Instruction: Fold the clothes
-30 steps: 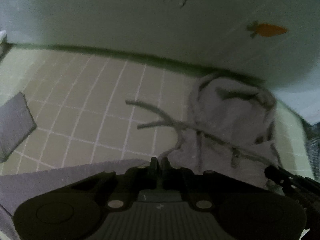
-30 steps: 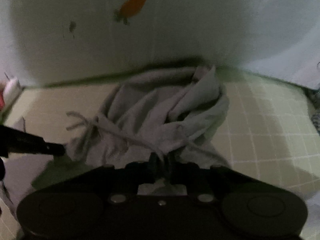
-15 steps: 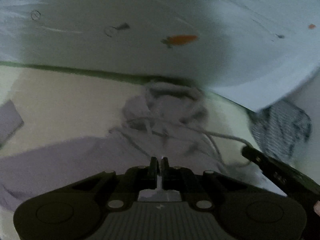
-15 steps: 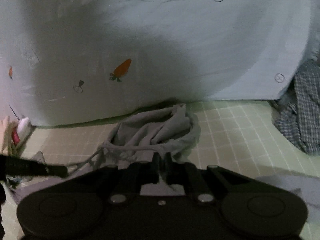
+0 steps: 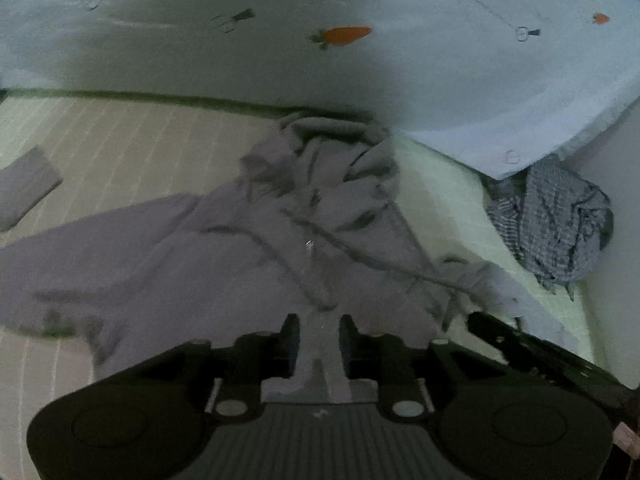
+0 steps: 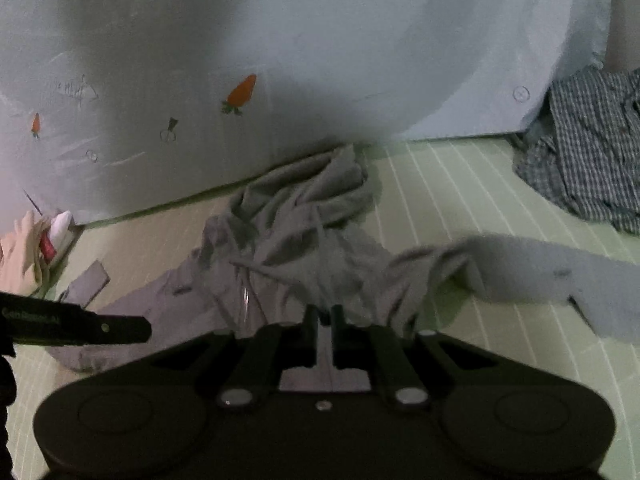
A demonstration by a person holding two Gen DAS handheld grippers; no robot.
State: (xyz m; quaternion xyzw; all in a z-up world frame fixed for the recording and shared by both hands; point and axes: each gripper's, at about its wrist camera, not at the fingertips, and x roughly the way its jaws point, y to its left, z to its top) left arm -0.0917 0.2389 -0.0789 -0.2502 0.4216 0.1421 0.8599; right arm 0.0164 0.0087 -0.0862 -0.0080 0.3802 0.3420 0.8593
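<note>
Both tongs, left and right, clenched on the hoodie, just dragged it flatter across the bed; sleeves next, probably.

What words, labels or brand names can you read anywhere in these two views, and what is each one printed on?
"GenRobot.AI", faint and partly blurred, on the side of the left gripper, seen in the right wrist view.
The pale sheet carries only pictures, carrots and small circle marks, no words.
No readable text on the grey hoodie, the checked shirt or the right gripper.
</note>
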